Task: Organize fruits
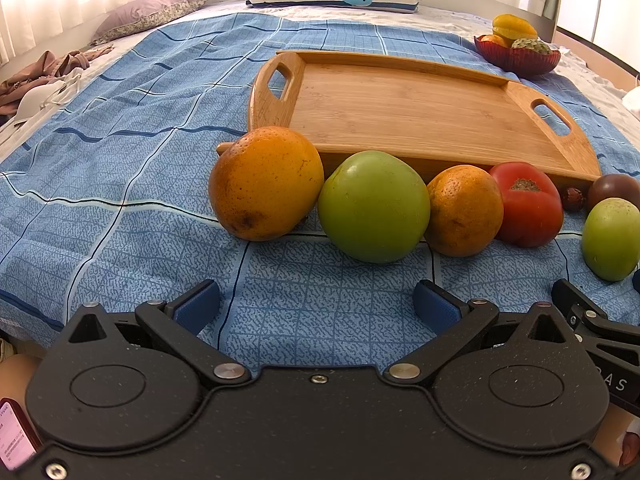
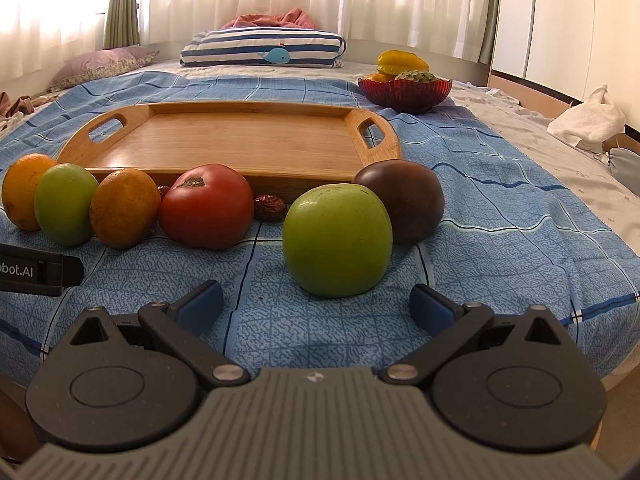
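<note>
A row of fruits lies on the blue cloth in front of a wooden tray point(image 1: 420, 108) point(image 2: 240, 140). From the left: a large orange point(image 1: 266, 184) point(image 2: 22, 196), a green fruit point(image 1: 374, 206) point(image 2: 66, 210), a smaller orange point(image 1: 464, 210) point(image 2: 124, 208), a red tomato point(image 1: 528, 204) point(image 2: 208, 206), a small red date point(image 2: 270, 208), a second green fruit point(image 2: 338, 240) point(image 1: 610, 240) and a dark purple tomato point(image 2: 404, 200). My left gripper point(image 1: 316, 306) is open and empty, just short of the first green fruit. My right gripper point(image 2: 316, 306) is open and empty, just short of the second green fruit.
A red bowl point(image 2: 404, 90) point(image 1: 516, 58) with starfruit and other fruit stands behind the tray at the right. A striped whale pillow point(image 2: 262, 50) and a purple pillow point(image 1: 148, 14) lie at the far end of the bed. White cloth point(image 2: 588, 118) lies at the right edge.
</note>
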A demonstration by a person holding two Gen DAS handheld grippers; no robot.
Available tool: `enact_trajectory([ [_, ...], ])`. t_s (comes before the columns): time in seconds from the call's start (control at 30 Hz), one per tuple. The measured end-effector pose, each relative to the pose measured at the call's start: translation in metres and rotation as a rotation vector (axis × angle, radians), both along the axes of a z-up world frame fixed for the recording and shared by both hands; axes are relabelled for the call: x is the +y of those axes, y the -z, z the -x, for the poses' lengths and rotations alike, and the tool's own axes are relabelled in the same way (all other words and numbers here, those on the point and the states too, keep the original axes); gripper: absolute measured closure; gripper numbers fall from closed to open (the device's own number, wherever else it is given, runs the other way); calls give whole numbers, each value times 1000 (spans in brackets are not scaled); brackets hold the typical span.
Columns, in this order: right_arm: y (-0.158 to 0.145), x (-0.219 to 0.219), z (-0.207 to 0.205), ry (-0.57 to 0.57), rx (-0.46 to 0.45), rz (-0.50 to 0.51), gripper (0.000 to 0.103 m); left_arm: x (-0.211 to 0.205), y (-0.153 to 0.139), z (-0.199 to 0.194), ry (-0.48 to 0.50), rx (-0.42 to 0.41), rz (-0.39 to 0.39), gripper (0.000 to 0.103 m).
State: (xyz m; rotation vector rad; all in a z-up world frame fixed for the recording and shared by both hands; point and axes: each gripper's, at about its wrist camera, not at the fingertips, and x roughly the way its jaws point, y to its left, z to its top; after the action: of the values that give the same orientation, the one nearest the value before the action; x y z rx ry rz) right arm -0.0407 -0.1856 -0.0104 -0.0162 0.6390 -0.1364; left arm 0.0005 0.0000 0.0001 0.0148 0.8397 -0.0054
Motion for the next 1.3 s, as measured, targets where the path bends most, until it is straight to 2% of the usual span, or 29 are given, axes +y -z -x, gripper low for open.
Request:
enact_trajectory([
  [0.7, 4, 1, -5, 28, -2, -4, 0, 0, -4, 6, 0, -21, 1, 0],
  [0.9, 8, 4, 0, 43, -37, -5, 0, 1, -1, 8, 5, -37, 2, 0],
  [1.03, 11, 9, 3, 51, -55, 24, 0, 1, 2, 12, 17, -71, -1, 0],
  [1.17, 8, 7, -1, 51, -41, 7, 0, -1, 6, 16, 19, -118, -15, 0],
  [1.3, 5, 1, 1, 39, -62, -17, 0, 0, 2, 17, 27, -130, -14, 0],
])
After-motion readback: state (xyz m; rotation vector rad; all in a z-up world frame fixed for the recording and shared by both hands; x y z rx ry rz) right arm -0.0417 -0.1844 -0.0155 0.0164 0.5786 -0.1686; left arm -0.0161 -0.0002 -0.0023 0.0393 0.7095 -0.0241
